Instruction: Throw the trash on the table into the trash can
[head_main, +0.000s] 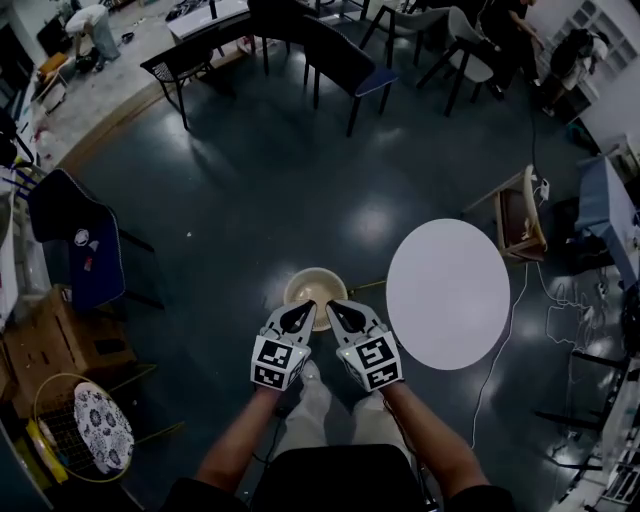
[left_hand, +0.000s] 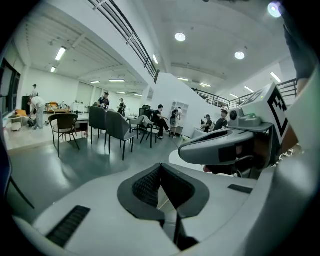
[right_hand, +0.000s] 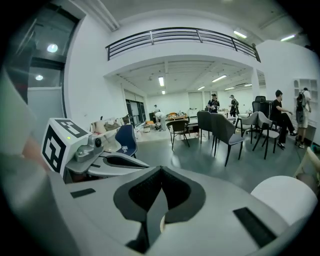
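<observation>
Left claw is clenched tight, jaw tips pressed together with nothing pinched between them, and its own camera shows the same thing. Right claw is the same deal: clamped shut, nothing in it. They're held side by side with the tips angled in toward each other, close but apart.

Both sit right at the 6 o'clock edge of the trash can. It's a pale round tub on the dark glossy floor, and from the head view the claw tips overlap its near rim. I can't make out what's inside it, it's too small and washed out.

The round white table is at 3 o'clock of the can, close beside it with a strip of floor between them. A wooden crate-looking thing stands at 1 o'clock of the table.

Dark chairs are well off at 12 o'clock across the floor. Over at 9 o'clock a blue jacket is draped on a chair. A cardboard box is at 8 o'clock and a wire basket at 7 o'clock. The person's pale trousers show at 6 o'clock, straight under the claws.
</observation>
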